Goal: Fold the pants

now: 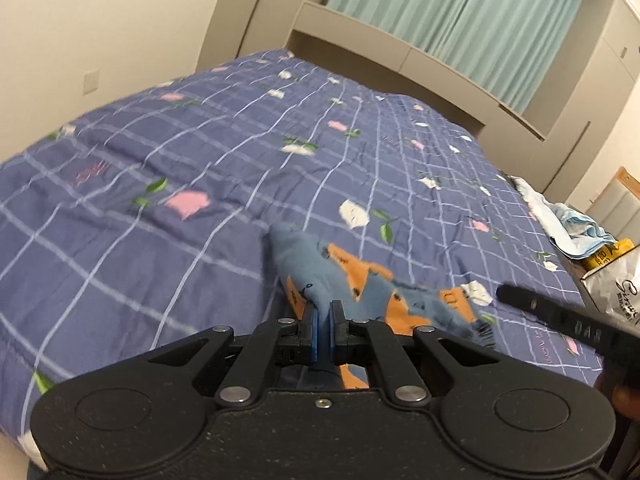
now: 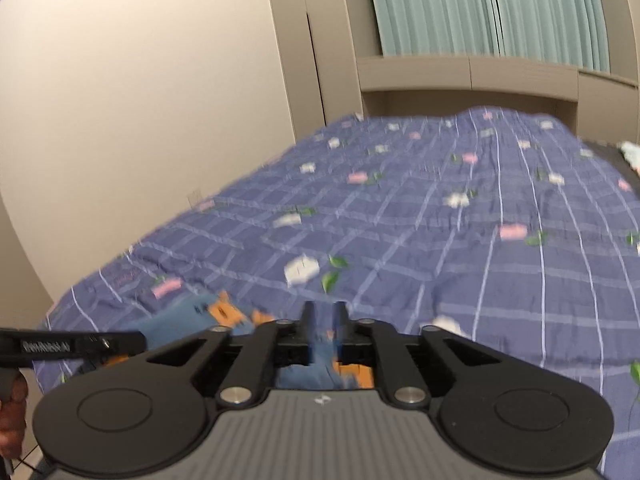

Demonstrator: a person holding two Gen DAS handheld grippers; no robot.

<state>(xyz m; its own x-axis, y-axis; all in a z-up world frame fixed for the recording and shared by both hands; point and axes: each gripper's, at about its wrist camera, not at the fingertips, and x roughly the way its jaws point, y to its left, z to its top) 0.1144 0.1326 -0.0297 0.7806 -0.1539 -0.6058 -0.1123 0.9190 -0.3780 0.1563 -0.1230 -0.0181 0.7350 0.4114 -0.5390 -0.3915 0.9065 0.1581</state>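
The pants [image 1: 320, 264] are small, blue with orange patches, and lie bunched on the purple checked quilt [image 1: 200, 152] near its front edge. My left gripper [image 1: 325, 314] is shut on an edge of them, and blue cloth shows between its pads. In the right wrist view the pants [image 2: 192, 312] trail off to the left. My right gripper [image 2: 323, 314] stands with a gap between its fingers; blue and orange cloth hangs low between them, but the pads are not pressing it. A finger of the left gripper [image 2: 120, 340] reaches in from the left.
The quilt [image 2: 440, 240] covers a wide bed that runs back to a beige headboard cabinet [image 1: 400, 52] and green curtains [image 1: 460, 4]. A light blue cloth pile [image 1: 560, 220] and a bag [image 1: 612, 280] sit at the bed's right edge. A hand [image 2: 12, 420] shows lower left.
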